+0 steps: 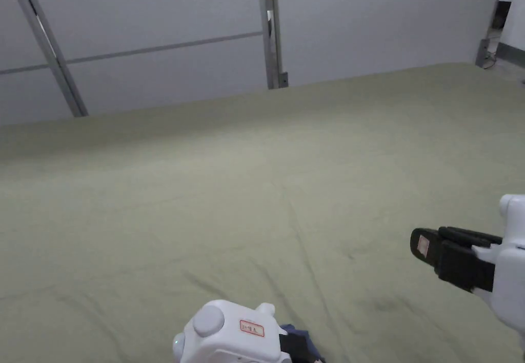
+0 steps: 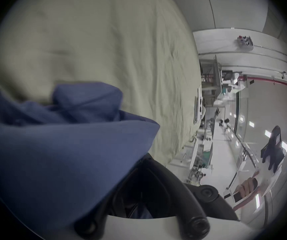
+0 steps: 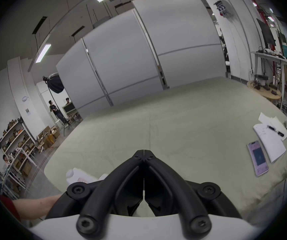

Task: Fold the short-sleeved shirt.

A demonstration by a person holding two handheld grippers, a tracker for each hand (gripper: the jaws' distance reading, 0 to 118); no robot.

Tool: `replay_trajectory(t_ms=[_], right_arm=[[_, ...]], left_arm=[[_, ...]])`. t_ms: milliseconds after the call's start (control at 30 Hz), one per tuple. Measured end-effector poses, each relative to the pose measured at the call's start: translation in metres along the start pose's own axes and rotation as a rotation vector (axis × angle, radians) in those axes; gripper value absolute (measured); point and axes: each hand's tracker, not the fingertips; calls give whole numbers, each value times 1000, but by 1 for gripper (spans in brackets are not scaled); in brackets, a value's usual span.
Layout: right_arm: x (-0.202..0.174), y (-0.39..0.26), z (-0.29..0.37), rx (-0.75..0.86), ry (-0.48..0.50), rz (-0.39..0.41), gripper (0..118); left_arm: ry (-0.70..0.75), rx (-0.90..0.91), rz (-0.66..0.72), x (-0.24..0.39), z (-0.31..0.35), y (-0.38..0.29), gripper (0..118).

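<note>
A blue shirt (image 2: 61, 157) hangs bunched over my left gripper (image 2: 145, 157), whose jaws are shut on it; the cloth hides one jaw. In the head view the left gripper (image 1: 295, 347) sits at the bottom edge, with a scrap of the blue shirt (image 1: 298, 334) showing beside it, low over the olive-green table cover (image 1: 256, 184). My right gripper (image 1: 418, 245) hovers at the right, off to the side of the shirt, shut with nothing in it. In the right gripper view its jaws (image 3: 143, 151) meet tip to tip above the bare cover.
A phone (image 3: 258, 158) and white papers with a pen (image 3: 271, 139) lie near the table's right edge. Grey partition panels (image 1: 154, 31) stand behind the far edge. Shelves (image 3: 16, 143) and people are far off beyond the left side.
</note>
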Motion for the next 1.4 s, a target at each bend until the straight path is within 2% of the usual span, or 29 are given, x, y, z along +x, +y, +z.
replay_trajectory(t_ms=[33, 67, 133, 167, 200, 333, 367, 400, 433, 467, 500, 533, 567, 600, 633, 700, 733, 800, 900, 933, 967, 1000, 1033, 1067, 1100, 1233, 1333, 1400], right_arm=[[2, -8, -7, -36, 32, -27, 2], [4, -16, -15, -73, 66, -61, 2], [11, -33, -36, -142, 167, -166, 2], [16, -42, -50, -192, 231, -240, 2], [19, -51, -65, -257, 291, -323, 2], [20, -95, -140, -469, 550, -655, 2], [17, -108, -163, -550, 619, -722, 2], [13, -119, -181, -618, 662, -749, 2], [8, -130, -197, -681, 662, -727, 2], [2, -136, -210, -740, 598, -628, 2], [2, -140, -217, -751, 401, -479, 2], [5, -145, -224, -766, 248, -398, 2], [21, -151, -227, -714, 435, -540, 2], [29, -153, -222, -743, 487, -702, 2], [33, -155, -217, -756, 467, -762, 2], [28, -148, -210, -752, 452, -580, 2], [25, -146, -206, -746, 436, -514, 2], [23, -146, -205, -750, 426, -559, 2], [23, -146, -205, -756, 430, -576, 2], [23, -147, -205, -759, 429, -580, 2], [24, -147, -204, -758, 432, -585, 2], [27, -148, -204, -758, 433, -586, 2], [29, -149, -203, -758, 436, -589, 2], [31, -151, -203, -759, 438, -591, 2], [33, -153, -202, -757, 443, -605, 2], [41, -163, -198, -741, 471, -678, 2], [44, -166, -196, -726, 470, -701, 2], [45, -166, -195, -723, 465, -709, 2]], left_arm=[[28, 2, -30, 4, 3, -6, 0], [-8, 5, -11, 4, 10, -10, 0], [-185, 80, 83, -1, 39, -24, 0], [-292, 124, 113, -5, 62, -36, 0], [-331, 175, 131, -9, 82, -44, 0], [-280, 399, 172, -43, 163, -75, 0], [-266, 427, 188, -53, 176, -80, 0], [-252, 432, 202, -63, 186, -85, 0], [-230, 444, 216, -71, 194, -88, 0], [-204, 454, 239, -81, 201, -92, 0], [-186, 457, 257, -88, 203, -94, 0], [-182, 455, 269, -94, 204, -97, 0], [-197, 444, 268, -100, 203, -96, 0], [-207, 430, 278, -104, 200, -97, 0], [-215, 418, 282, -106, 197, -98, 0], [-219, 381, 260, -111, 184, -95, 0], [-214, 371, 260, -113, 177, -93, 0], [-225, 356, 258, -118, 160, -87, 0], [-223, 322, 202, -120, 134, -74, 0], [-224, 304, 156, -118, 127, -71, 11], [-223, 305, 121, -109, 120, -75, 64], [-179, 296, 105, -107, 114, -75, 107], [-174, 250, 57, -101, 101, -72, 118], [-215, 287, 49, -99, 100, -74, 118], [-192, 218, 25, -96, 92, -73, 118], [-282, 202, 20, -82, 65, -53, 118], [-336, 175, 116, -77, 48, -46, 118], [-326, 107, 109, -77, 48, -39, 118]])
